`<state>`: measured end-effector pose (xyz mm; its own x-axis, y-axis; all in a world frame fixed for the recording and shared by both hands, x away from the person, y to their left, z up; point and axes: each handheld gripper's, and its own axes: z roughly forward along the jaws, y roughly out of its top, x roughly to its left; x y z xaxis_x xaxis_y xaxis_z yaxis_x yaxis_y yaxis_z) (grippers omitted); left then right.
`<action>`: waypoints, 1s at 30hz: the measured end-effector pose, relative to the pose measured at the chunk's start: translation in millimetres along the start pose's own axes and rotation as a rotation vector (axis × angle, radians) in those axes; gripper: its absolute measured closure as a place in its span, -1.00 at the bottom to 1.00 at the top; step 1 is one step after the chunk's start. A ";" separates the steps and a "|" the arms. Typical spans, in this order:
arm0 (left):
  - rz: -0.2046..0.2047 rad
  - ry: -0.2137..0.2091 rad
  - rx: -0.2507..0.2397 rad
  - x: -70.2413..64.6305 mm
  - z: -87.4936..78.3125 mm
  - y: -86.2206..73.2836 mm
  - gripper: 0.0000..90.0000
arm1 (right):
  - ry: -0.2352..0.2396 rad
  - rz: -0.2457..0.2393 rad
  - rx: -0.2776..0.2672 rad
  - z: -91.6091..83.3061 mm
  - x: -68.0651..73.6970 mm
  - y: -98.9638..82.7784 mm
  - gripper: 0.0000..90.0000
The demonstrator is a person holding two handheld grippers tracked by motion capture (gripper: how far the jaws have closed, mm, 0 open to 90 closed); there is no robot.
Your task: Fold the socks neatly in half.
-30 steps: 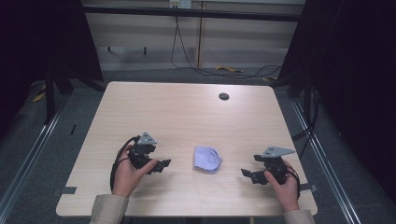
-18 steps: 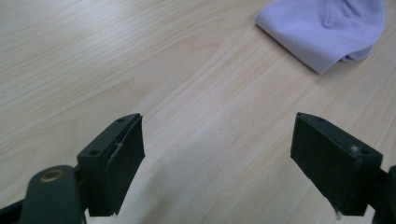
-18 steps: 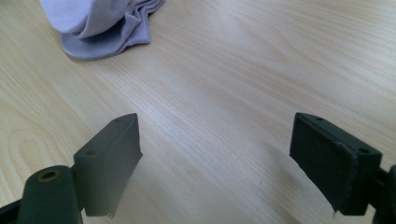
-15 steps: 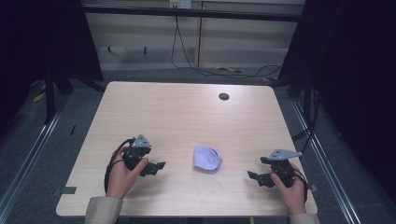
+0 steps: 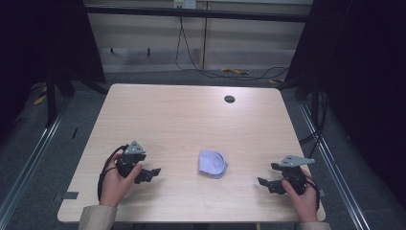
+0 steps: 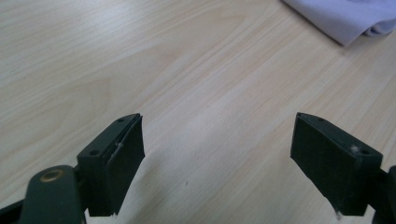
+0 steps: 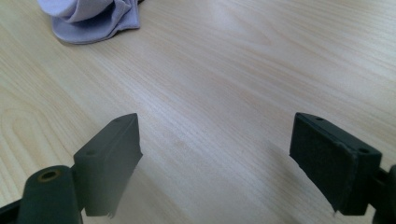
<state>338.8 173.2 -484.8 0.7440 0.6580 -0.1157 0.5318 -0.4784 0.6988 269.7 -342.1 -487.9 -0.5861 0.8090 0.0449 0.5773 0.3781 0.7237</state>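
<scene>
We find no readable text, labels, brands or numbers anywhere. The worktop (image 5: 182,124) is plain wood grain, and the pale cloth (image 5: 212,163) lying between the left gripper (image 5: 148,174) and the right gripper (image 5: 266,183) carries no print or tag that we can make out. The gripper bodies bear no legible marking either.

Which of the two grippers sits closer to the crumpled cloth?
The left gripper: the bare table between it and the pale lilac cloth is shorter than the gap on the right gripper's side. Both have their jaws open with nothing between them.
</scene>
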 end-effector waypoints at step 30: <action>-0.035 0.039 -0.010 21.2 -24.4 -41.0 -0.62 | -0.023 -0.011 0.031 2.4 -3.4 -10.3 -0.65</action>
<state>322.8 220.9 -498.7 0.7087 0.6963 -0.1132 0.5531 -0.4489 0.7019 267.2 -347.7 -497.2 -0.5795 0.8147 0.0216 0.5889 0.4003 0.7021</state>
